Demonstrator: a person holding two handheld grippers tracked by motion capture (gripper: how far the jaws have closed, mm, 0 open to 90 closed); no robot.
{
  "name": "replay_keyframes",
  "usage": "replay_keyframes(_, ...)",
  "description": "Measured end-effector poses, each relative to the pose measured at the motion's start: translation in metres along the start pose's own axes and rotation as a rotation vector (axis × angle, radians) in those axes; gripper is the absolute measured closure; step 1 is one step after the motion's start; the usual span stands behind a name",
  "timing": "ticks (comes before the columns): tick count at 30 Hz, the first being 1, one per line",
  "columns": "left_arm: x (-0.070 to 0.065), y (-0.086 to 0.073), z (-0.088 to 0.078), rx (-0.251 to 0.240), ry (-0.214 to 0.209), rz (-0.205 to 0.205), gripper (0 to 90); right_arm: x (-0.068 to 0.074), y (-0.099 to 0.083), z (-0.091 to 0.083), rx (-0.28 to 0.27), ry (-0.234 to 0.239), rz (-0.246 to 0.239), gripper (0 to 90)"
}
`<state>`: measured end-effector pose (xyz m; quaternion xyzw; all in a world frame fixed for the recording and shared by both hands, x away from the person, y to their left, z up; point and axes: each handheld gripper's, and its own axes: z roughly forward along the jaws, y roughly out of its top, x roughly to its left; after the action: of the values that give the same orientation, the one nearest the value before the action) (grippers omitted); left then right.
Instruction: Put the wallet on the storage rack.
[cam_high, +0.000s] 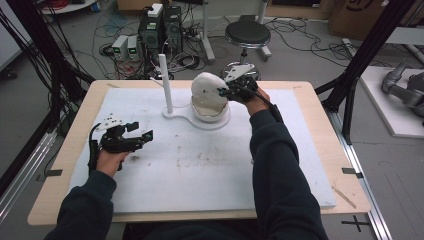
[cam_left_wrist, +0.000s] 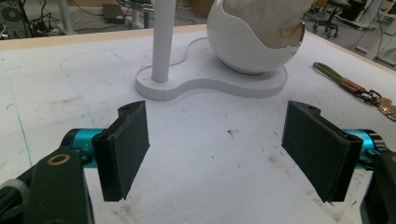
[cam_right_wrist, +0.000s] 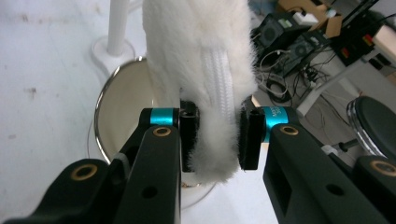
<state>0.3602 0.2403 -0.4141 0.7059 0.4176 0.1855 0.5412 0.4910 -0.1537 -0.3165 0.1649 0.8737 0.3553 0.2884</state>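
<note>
A white fluffy pouch (cam_right_wrist: 205, 51) with a white zipper down its middle hangs over a round white bowl (cam_right_wrist: 121, 116). My right gripper (cam_right_wrist: 219, 140) is shut on the pouch's lower end, its pads pressing the fur from both sides. From above, the pouch (cam_high: 206, 86) covers the bowl (cam_high: 210, 114) at the table's far middle, with the right gripper (cam_high: 223, 90) at its right side. The bowl sits on a flat white base (cam_high: 182, 117) that also carries an upright white post (cam_high: 165, 82). My left gripper (cam_high: 142, 135) lies low over the mat at the left, open and empty (cam_left_wrist: 215, 154).
A white mat (cam_high: 200, 165) covers the wooden table (cam_high: 65, 150). A green-handled key bunch (cam_left_wrist: 355, 88) lies on the mat right of the bowl (cam_left_wrist: 247, 51). Behind the table stand a stool (cam_high: 247, 34), computer boxes (cam_high: 160, 27) and cables on the floor.
</note>
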Motion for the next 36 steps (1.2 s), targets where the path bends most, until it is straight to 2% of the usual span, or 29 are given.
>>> replay_keyframes(4, 0.0, 0.0, 0.0, -0.003, -0.001, -0.009, 22.9, 0.005, -0.007, 0.007, 0.014, -0.001, -0.028, 75.4)
replay_keyframes(9, 0.0, -0.001, 0.001, 0.001, -0.004, -0.012, 22.9, 0.014, -0.007, 0.016, 0.043, -0.017, -0.119, 75.4)
replay_keyframes(18, -0.001, -0.002, 0.001, 0.006, -0.01, -0.011, 22.9, 0.022, -0.012, 0.039, 0.125, -0.036, -0.171, 75.8)
replay_keyframes(22, -0.002, -0.002, 0.002, 0.006, -0.012, -0.014, 22.9, 0.02, -0.017, 0.039, 0.13, -0.038, -0.132, 73.7)
replay_keyframes(23, -0.001, -0.002, 0.001, 0.007, -0.014, -0.014, 22.9, 0.019, -0.017, 0.038, 0.129, -0.031, -0.116, 68.4)
replay_keyframes(24, -0.001, -0.002, 0.001, 0.005, -0.012, -0.013, 22.9, 0.019, -0.017, 0.037, 0.122, -0.024, -0.081, 59.4)
replay_keyframes(25, -0.001, -0.002, 0.001, 0.006, -0.012, -0.012, 22.9, 0.018, -0.016, 0.034, 0.111, -0.02, -0.044, 55.1)
replay_keyframes(26, -0.001, -0.002, 0.001, 0.005, -0.01, -0.016, 22.9, 0.017, -0.017, 0.031, 0.094, -0.013, -0.014, 51.5)
replay_keyframes(28, 0.0, -0.002, 0.0, 0.004, -0.01, -0.017, 22.9, 0.016, -0.019, 0.02, 0.049, -0.029, 0.03, 46.3)
replay_keyframes(29, 0.0, -0.002, 0.0, 0.004, -0.01, -0.017, 22.9, 0.016, -0.019, 0.02, 0.049, -0.029, 0.03, 46.3)
replay_keyframes(30, 0.001, -0.002, 0.0, -0.002, -0.012, -0.023, 22.9, 0.012, -0.023, 0.008, 0.02, -0.008, 0.091, 44.1)
replay_keyframes(32, 0.001, -0.002, 0.0, -0.002, -0.012, -0.025, 22.9, 0.011, -0.032, -0.008, -0.07, -0.055, 0.148, 43.6)
replay_keyframes(34, 0.001, -0.002, 0.0, -0.003, -0.015, -0.026, 22.9, 0.006, -0.038, -0.023, -0.067, -0.013, 0.236, 38.2)
replay_keyframes(35, 0.001, -0.002, 0.0, -0.003, -0.015, -0.026, 22.9, 0.006, -0.038, -0.023, -0.067, -0.013, 0.236, 38.2)
replay_keyframes(36, 0.001, -0.001, 0.0, -0.009, -0.017, -0.029, 22.9, 0.004, -0.049, -0.039, -0.091, 0.008, 0.323, 38.3)
